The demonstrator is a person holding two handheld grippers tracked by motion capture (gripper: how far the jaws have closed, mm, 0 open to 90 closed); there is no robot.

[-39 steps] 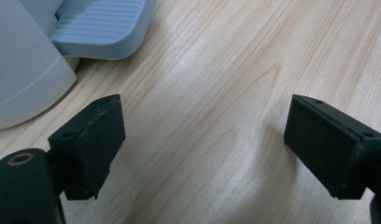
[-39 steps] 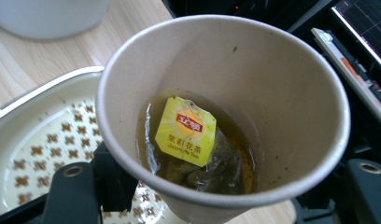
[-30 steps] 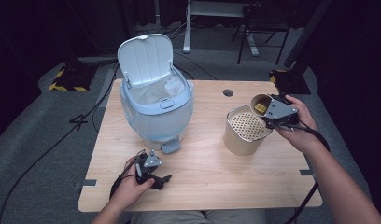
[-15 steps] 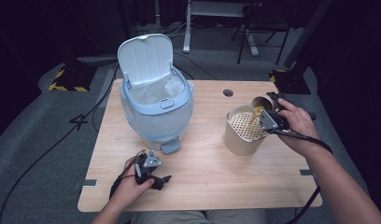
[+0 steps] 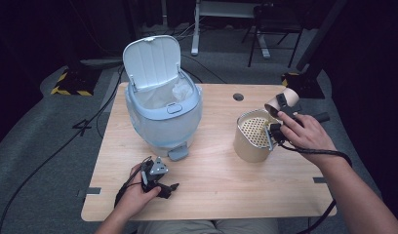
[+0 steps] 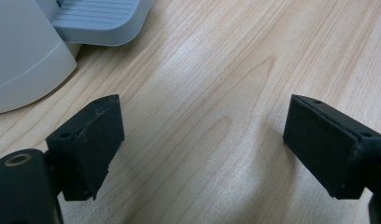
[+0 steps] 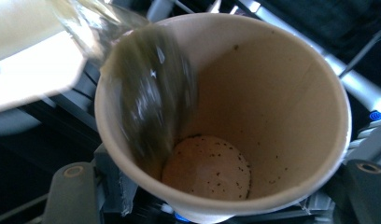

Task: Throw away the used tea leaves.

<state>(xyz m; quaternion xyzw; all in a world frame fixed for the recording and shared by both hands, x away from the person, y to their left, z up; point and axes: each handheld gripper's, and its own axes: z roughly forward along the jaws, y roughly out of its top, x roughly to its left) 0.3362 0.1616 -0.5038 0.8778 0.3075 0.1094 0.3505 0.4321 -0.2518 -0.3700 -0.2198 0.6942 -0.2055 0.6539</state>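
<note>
Now paper cup (image 5: 283, 102) tipped toward strainer (image 5: 254, 131)

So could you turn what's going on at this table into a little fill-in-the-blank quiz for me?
1. The lid of the pale blue bin stands ____.
2. The right gripper is shut on a paper ____, tipped over the tan container with the perforated insert.
3. The left gripper rests on the table with its jaws ____.
4. That gripper lies nearest the bin's foot ____.

Missing words: open; cup; open; pedal
</note>
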